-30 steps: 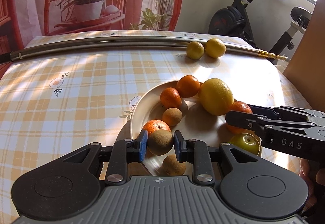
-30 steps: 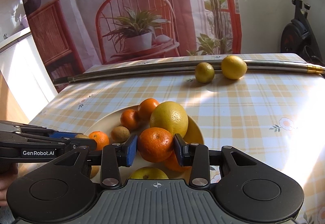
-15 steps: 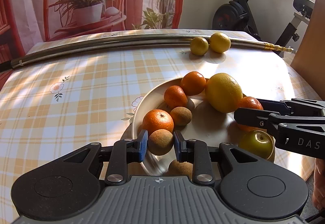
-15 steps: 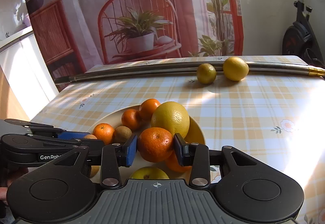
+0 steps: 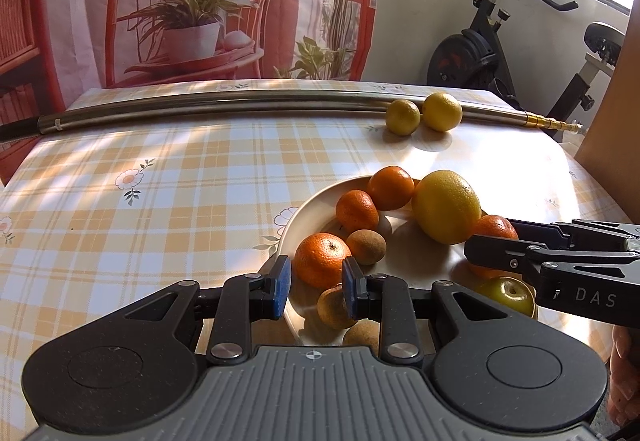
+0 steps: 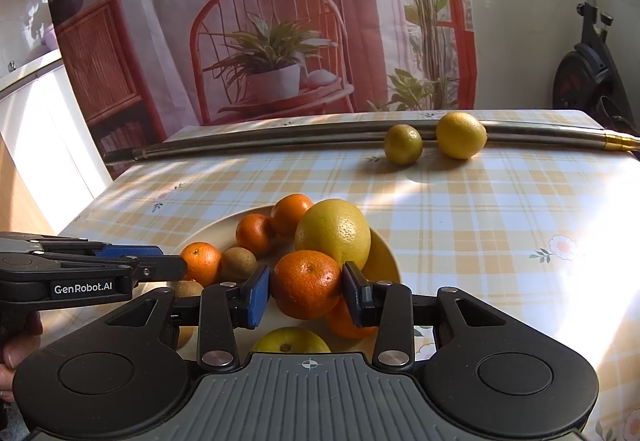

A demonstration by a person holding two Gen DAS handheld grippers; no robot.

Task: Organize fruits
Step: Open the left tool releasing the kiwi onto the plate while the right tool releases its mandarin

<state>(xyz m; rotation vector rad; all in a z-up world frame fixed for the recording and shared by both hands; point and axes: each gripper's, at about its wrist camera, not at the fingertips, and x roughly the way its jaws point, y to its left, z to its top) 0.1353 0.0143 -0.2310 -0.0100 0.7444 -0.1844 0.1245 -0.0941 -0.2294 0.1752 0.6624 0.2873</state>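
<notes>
The left claw (image 5: 314, 283) is apart with nothing in it, and it hangs over the near edge of the plate (image 5: 308, 201). A small brown fruit (image 5: 332, 307) lies on the plate right by its right finger, partly hidden, and another brown fruit (image 5: 362, 333) sits just below it. A third brown fruit (image 5: 366, 247) rests next to an orange (image 5: 322, 259). The right claw (image 6: 306, 291) is clamped on an orange fruit (image 6: 306, 283), one blue pad on each side of it. This fruit is above the plate (image 6: 384, 253), just in front of the big yellow fruit (image 6: 334, 233), and seems to touch it. Under it are one more orange (image 6: 346, 321) and a yellow-green fruit (image 6: 292, 339). Two more oranges (image 6: 272, 227) sit at the back of the plate, side by side. The plate stands on the tabletop (image 6: 480, 221), which has a yellow check cloth with flowers. Far back on the cloth, two small yellow fruits (image 6: 432, 143) lie near each other against a long metal pole (image 6: 260, 141). They are well apart from the plate. A bit of a hand (image 6: 16, 345) shows at the left edge, holding the left tool.
</notes>
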